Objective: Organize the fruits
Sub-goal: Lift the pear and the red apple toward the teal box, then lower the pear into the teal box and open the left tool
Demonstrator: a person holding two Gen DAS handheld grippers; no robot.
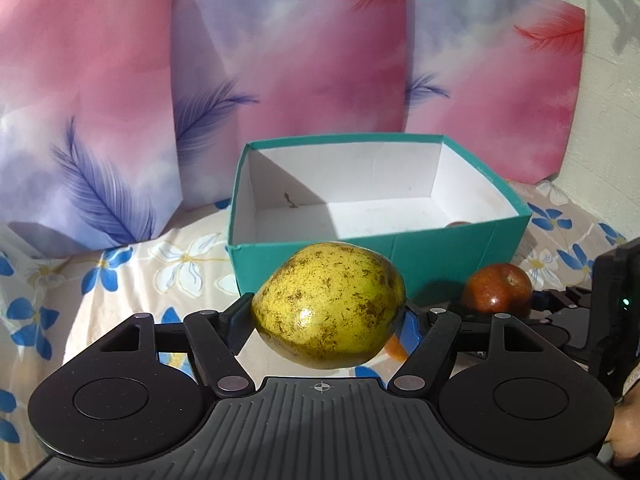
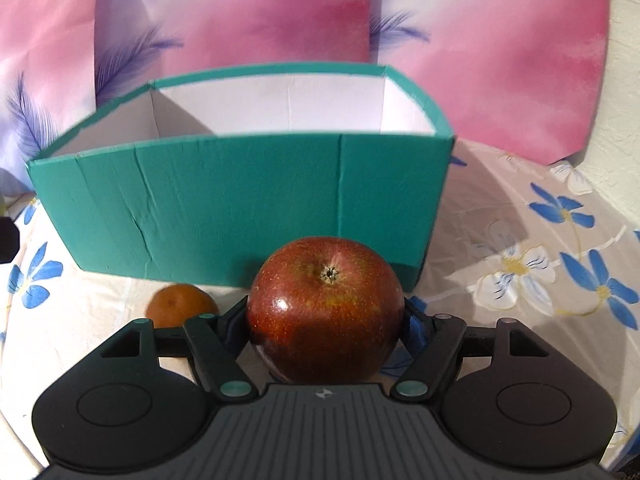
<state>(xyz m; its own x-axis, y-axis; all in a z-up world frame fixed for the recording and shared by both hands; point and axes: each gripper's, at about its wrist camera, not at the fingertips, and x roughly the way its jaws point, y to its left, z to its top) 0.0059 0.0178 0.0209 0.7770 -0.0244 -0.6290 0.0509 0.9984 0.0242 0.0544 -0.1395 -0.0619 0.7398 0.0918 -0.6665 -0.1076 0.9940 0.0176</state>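
Note:
My left gripper is shut on a yellow-green speckled pear and holds it above the cloth in front of the teal box. My right gripper is shut on a dark red apple, low in front of the teal box. The same apple and the right gripper show at the right of the left wrist view. A small orange fruit lies on the cloth left of the apple; a bit of it shows under the pear. A reddish fruit peeks inside the box.
The box is open with a white inside and stands on a floral cloth. Pink and violet feather-print panels stand upright close behind the box. A pale wall is at the right.

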